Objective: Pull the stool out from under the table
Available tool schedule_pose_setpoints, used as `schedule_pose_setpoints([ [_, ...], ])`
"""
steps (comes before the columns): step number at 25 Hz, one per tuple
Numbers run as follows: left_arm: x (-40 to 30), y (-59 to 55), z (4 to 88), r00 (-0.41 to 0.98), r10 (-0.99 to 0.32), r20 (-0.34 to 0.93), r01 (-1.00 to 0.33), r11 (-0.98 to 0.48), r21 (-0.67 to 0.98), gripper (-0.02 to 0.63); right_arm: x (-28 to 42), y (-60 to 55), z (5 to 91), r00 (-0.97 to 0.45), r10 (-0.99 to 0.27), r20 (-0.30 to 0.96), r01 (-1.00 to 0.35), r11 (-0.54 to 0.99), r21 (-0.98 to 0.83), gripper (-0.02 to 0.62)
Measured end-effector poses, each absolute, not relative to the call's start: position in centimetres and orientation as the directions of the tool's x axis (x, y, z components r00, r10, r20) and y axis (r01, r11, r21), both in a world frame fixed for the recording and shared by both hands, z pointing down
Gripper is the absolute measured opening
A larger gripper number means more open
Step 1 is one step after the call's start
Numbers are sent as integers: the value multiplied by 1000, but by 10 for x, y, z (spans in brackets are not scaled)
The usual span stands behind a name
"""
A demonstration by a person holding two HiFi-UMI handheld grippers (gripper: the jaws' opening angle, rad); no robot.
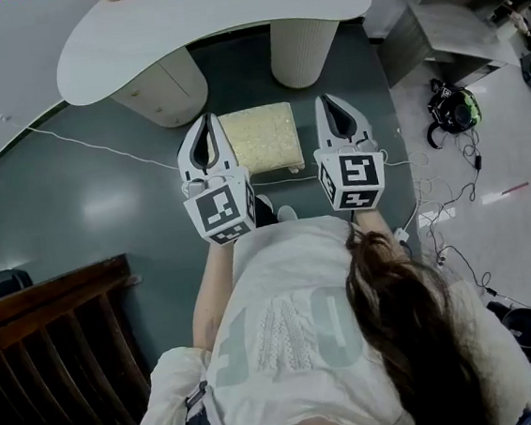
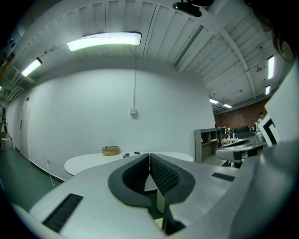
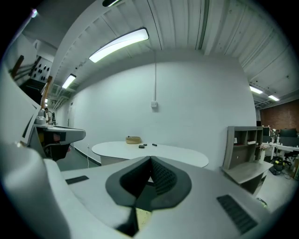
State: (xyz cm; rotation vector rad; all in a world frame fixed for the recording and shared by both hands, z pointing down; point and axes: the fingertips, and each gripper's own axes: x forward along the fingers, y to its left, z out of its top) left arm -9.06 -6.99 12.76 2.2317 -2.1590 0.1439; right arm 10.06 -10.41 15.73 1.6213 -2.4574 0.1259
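The stool [image 1: 260,139], square with a cream cushion, stands on the dark floor just in front of the white table [image 1: 226,18]. It lies below and between my two grippers in the head view. My left gripper [image 1: 205,119] is raised at the stool's left edge, jaws shut on nothing [image 2: 149,156]. My right gripper [image 1: 327,99] is raised at the stool's right edge, also shut and empty [image 3: 151,159]. Both point level at the table [image 3: 154,151], well above the stool. A sliver of the cream cushion [image 3: 142,217] shows under the right jaws.
Two round pale pedestals [image 1: 305,47] carry the table. A dark wooden slatted piece [image 1: 54,352] stands at the lower left. A white cable [image 1: 98,149] crosses the floor. A grey shelf [image 1: 444,28] and black gear [image 1: 453,110] are at the right. A basket [image 2: 110,150] sits on the table.
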Motion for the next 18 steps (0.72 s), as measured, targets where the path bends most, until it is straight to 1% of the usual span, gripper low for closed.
schedule_pose_setpoints([
  [4, -93, -66, 126, 17, -996, 90, -998, -22, -58, 29, 109, -101, 159, -373, -903, 211, -923, 385, 20, 31],
  [10, -101, -56, 127, -18, -996, 90, -998, 13, -59, 29, 107, -92, 165, -394, -891, 225, -912, 409, 26, 31],
  [18, -106, -56, 135, -22, -995, 101, -999, 17, -49, 29, 100, -92, 171, -406, -885, 228, -904, 426, 43, 31],
])
